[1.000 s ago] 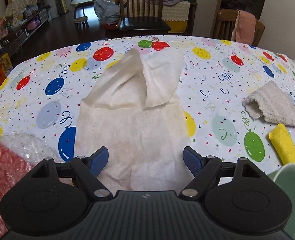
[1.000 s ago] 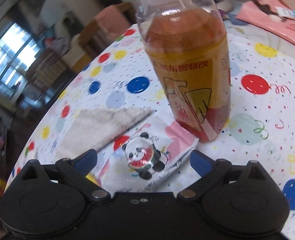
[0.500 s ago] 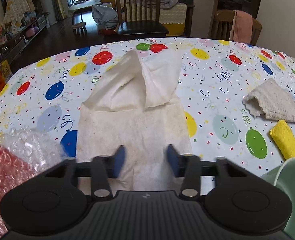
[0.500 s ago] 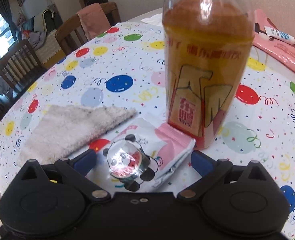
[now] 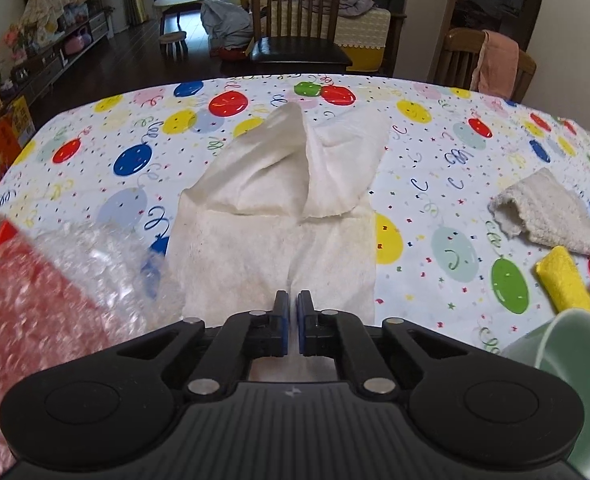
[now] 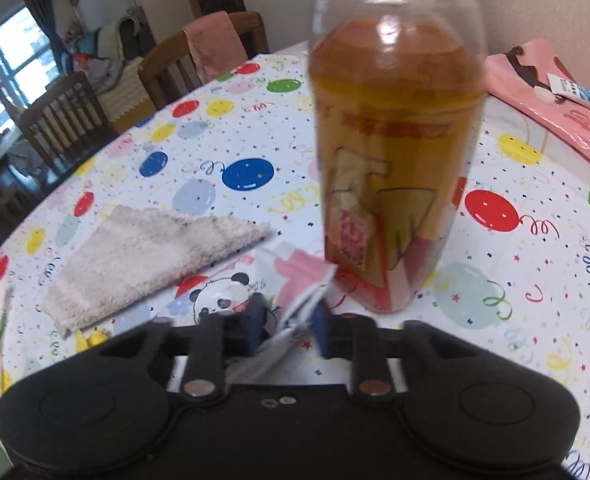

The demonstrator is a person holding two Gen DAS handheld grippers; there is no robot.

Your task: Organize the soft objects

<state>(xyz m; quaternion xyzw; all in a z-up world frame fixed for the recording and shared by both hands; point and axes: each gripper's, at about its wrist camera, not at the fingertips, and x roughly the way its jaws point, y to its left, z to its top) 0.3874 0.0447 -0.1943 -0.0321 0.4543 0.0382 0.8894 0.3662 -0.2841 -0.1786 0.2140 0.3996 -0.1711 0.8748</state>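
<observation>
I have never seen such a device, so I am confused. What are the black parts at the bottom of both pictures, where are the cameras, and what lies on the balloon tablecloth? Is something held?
The black parts are two hand-held grippers; a person carries one in each hand, and each has a wide-angle camera looking along its two blue-padded fingers.

In the left view, the left gripper is shut, pinching the near edge of a thin white cloth spread on the balloon-print tablecloth. Beside it lie bubble wrap, a fluffy cream towel, a yellow sponge roll and a pale green cup.

In the right view, the right gripper is closing on a panda-print plastic packet, whose edge is between the pads. Behind stands a bottle of amber drink.
</observation>
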